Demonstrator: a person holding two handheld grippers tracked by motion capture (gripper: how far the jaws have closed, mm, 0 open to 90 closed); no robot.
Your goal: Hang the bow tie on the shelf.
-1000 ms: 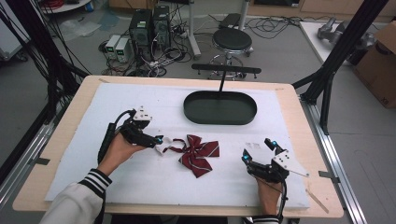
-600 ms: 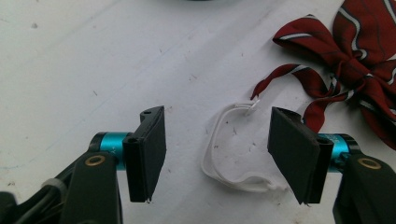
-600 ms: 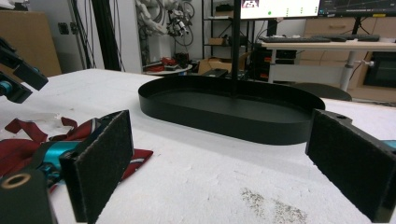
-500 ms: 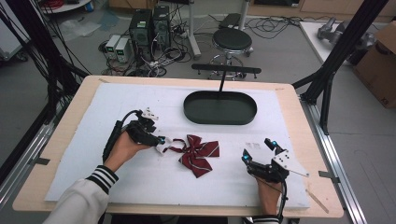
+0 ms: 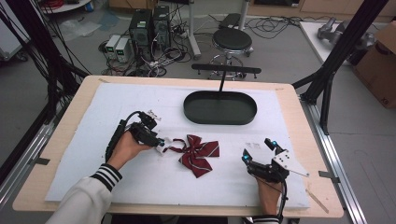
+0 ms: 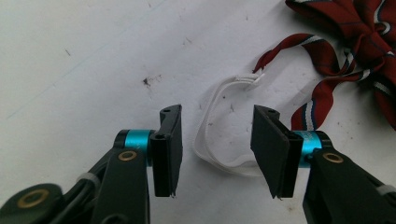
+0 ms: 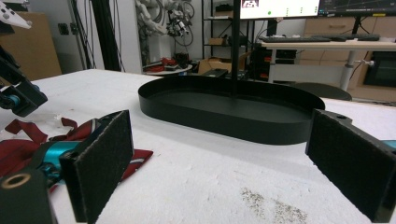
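bench (image 5: 140, 95) with a red striped bow tie (image 5: 198, 151) lying near its middle, before a black oval tray (image 5: 219, 107). left gripper (image 5: 160, 142) has just been closing, jaws straddling the tie's white elastic loop (image 6: 212, 135), pads not yet pressing. right gripper (image 5: 259, 149) rests released, well apart.

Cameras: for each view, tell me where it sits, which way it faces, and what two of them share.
High view: above the person's side, looking forward and down on the table; both hands, a striped sleeve, left tongs, right tongs.
Left gripper view: rides the left tongs, aimed down at the white elastic loop between its jaws, which have just been closing.
Right gripper view: rides the right tongs, looking level at the black tray, jaws wide.
Shared: all show the red bow tie.
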